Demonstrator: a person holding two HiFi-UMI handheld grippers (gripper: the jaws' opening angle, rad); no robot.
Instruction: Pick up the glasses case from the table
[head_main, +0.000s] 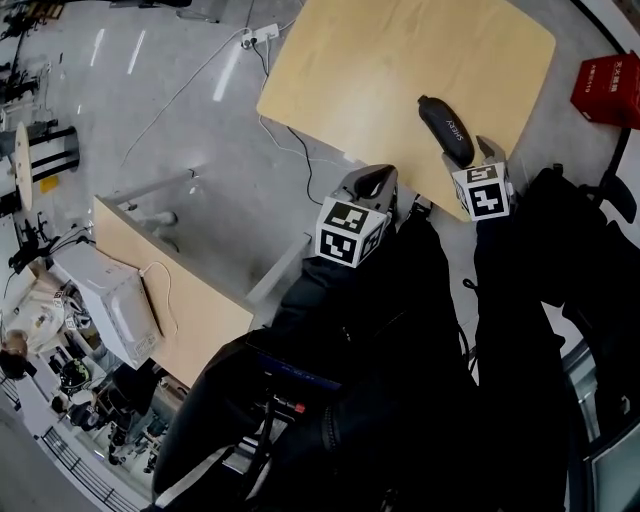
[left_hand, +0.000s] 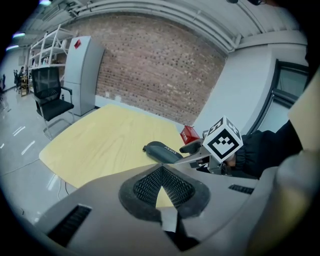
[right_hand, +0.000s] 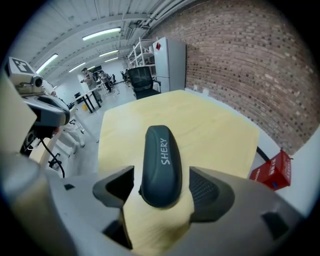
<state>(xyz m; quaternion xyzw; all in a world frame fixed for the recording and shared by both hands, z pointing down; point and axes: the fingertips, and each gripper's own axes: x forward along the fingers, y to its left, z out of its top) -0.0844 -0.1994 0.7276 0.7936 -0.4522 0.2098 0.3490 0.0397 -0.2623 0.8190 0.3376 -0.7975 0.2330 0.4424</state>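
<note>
The glasses case is dark and oblong with white lettering, and it lies near the front right edge of the light wooden table. My right gripper points steeply down at the case's near end. In the right gripper view the case sits between the two wide-apart jaws of the right gripper, with a gap showing at the right pad. My left gripper hovers off the table's front edge, left of the case, with nothing in it. The left gripper has its pad tips together in its own view, where the case lies ahead.
A red box stands on the floor to the table's right. Cables and a power strip lie on the floor at the table's left. A second desk with a white appliance is at the lower left. An office chair stands beyond the table.
</note>
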